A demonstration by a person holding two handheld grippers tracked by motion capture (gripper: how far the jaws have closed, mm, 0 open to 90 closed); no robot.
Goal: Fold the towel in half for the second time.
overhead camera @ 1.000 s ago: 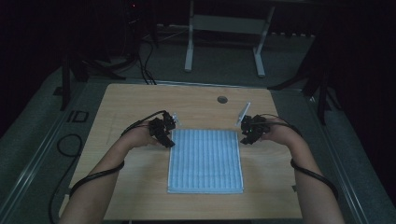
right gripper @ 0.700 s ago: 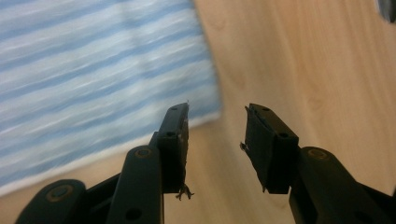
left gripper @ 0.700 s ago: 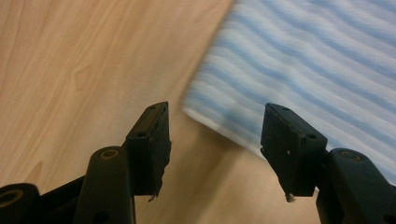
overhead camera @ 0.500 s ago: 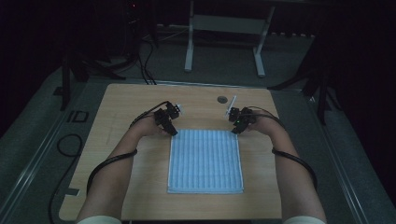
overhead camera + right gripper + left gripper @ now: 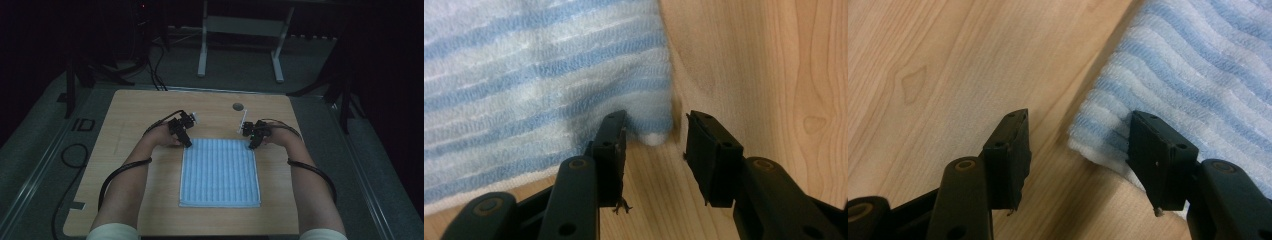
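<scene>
A blue-and-white striped towel [image 5: 220, 170] lies flat on the wooden table [image 5: 140, 115]. My left gripper [image 5: 187, 142] is at its far left corner, pointing down. In the left gripper view the left gripper [image 5: 1079, 125] stands open astride that corner: one jaw is over bare wood, the other over the towel [image 5: 1188, 75]. My right gripper [image 5: 252, 144] is at the far right corner. In the right gripper view the right gripper [image 5: 656, 122] is open and has just been opening a little. The towel [image 5: 539, 70] corner lies between its jaws, not pinched.
A small dark round spot [image 5: 238, 106] marks the table beyond the right gripper. Bare wood borders the towel on both sides. A white-legged frame [image 5: 202, 50] stands on the floor behind the table, and cables [image 5: 70, 155] lie on the floor at the left.
Both hands have moved away from me along the table and come down at the towel's far corners. The right gripper also shifted left, in toward its corner.
</scene>
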